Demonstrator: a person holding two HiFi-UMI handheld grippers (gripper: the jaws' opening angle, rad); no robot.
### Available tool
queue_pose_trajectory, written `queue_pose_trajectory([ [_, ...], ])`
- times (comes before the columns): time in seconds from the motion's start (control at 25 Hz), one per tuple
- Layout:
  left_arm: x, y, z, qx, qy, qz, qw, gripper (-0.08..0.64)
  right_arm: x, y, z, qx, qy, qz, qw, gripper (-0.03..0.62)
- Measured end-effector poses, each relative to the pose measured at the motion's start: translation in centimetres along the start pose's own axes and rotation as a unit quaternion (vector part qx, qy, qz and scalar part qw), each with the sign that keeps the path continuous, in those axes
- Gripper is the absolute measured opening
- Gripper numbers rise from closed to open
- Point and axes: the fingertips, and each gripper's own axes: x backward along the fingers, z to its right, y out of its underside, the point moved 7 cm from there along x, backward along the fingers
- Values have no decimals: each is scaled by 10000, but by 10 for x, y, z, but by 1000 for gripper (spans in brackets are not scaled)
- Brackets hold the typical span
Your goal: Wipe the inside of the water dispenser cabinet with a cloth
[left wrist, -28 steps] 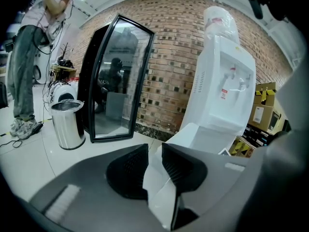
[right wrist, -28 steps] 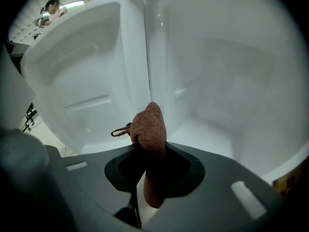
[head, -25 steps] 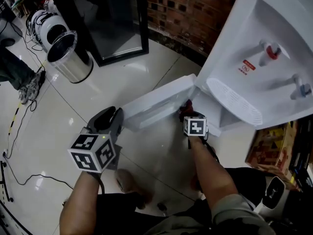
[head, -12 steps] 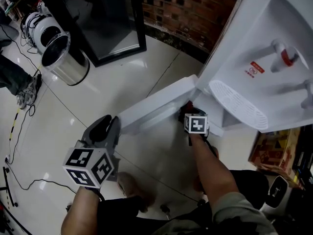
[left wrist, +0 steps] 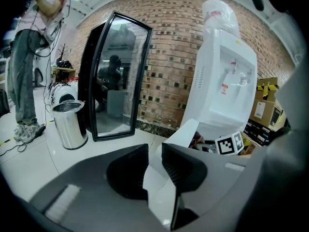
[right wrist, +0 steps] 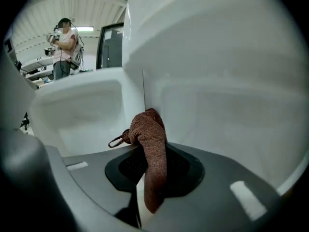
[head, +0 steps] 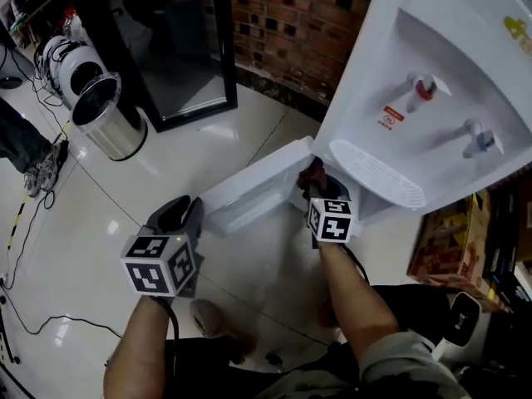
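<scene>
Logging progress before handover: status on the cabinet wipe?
Left gripper clamped on cabinet door edge. Right gripper shut on brown cloth, inside the cabinet by the hinge corner. Nothing blocking.

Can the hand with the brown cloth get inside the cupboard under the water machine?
Probably yes: the left gripper holds the door open, and the right gripper has its cloth at the cabinet mouth.

Cloth [right wrist: 150, 149] brown; dispenser [head: 465, 65] white; red tap [head: 425, 86], blue tap [head: 486, 145]; brick wall [head: 291, 32] reddish.

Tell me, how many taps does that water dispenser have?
2: a red tap and a blue tap, side by side on the water dispenser front. None seems hidden.
</scene>
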Motion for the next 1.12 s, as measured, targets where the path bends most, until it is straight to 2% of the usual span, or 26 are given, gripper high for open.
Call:
queue_pose_trajectory([
  [0.2, 1, -1, 5, -343, 33, -63, 9994, 81, 30, -42, 1, -271, -76, 756, 9967, 89],
  [0.28, 1, -1, 9, -659, 52, -92, 9978, 65, 38, -48, 0, -399, -92, 846, 9956, 89],
  [0.36, 0, 0, 17, -1039, 2, -97, 9945, 4, 43, -47, 2, -502, -62, 850, 9951, 89],
  [0.4, -1, 0, 21, -1223, -25, -86, 9925, 4, 47, -46, 5, -560, -14, 858, 9947, 89],
  [0.52, -6, -2, 31, -1547, 33, -90, 9879, 3, 62, -38, 20, -747, 230, 903, 9928, 89],
  [0.68, -11, -9, 43, -1823, -12, -316, 9827, 2, 90, -25, 53, -942, 648, 927, 9891, 87],
  [0.88, -21, -15, 65, -2411, -144, -882, 9664, 0, 128, -7, 99, -1087, 1186, 907, 9828, 87],
  [1.12, -28, -11, 91, -2660, 34, -1000, 9588, 0, 166, 5, 143, -1254, 1626, 861, 9749, 87],
])
